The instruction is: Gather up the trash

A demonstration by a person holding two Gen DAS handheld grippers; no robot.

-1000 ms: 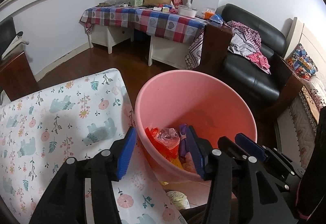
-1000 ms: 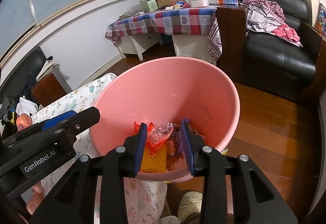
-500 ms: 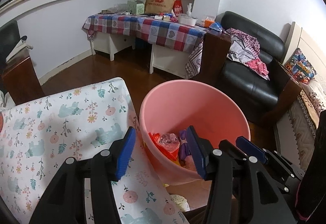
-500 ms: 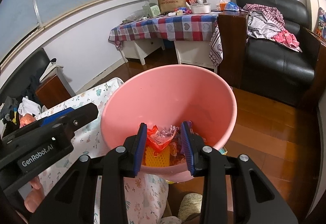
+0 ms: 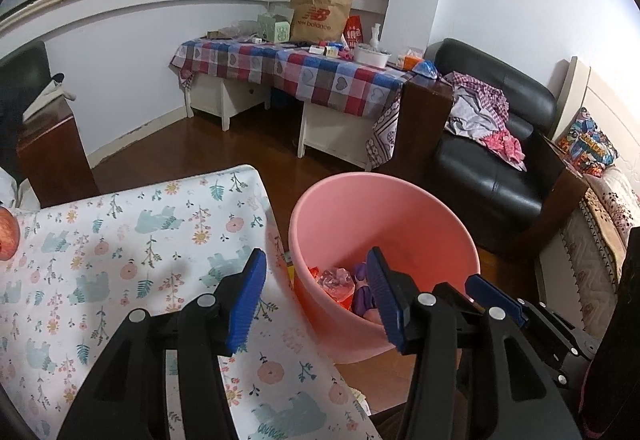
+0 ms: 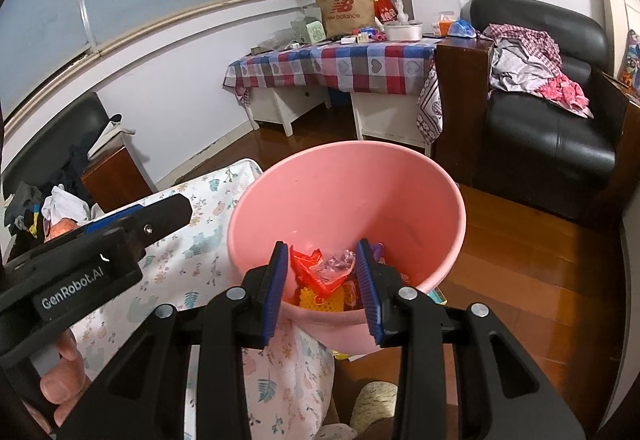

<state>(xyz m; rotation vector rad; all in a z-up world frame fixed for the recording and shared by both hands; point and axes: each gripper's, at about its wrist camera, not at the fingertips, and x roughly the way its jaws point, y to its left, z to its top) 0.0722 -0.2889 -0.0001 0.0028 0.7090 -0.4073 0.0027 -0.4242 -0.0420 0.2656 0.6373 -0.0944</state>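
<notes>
A pink bucket (image 5: 400, 208) stands on the wood floor beside the table with the floral cloth (image 5: 120, 260); it also shows in the right wrist view (image 6: 344, 192). Crumpled trash lies in it: red and clear wrappers (image 6: 320, 268), a yellow piece (image 6: 316, 298), something purple (image 5: 362, 294). My left gripper (image 5: 316, 296) is open and empty, above the table edge and the bucket's near rim. My right gripper (image 6: 322, 288) is open and empty, above the bucket's near rim. The left gripper's body (image 6: 88, 264) shows at the left of the right wrist view.
A red apple (image 5: 8, 234) lies at the table's left edge. Behind stand a checked-cloth table (image 5: 296, 68) with a paper bag, a black sofa (image 5: 492, 144) with clothes, a dark wooden cabinet (image 5: 52, 156). A bed edge (image 5: 600, 224) is at right.
Both grippers have pulled back and up from the bucket, which looks smaller and farther. More of the floral table and the apple have come into the left view. Both stayed open and empty.
</notes>
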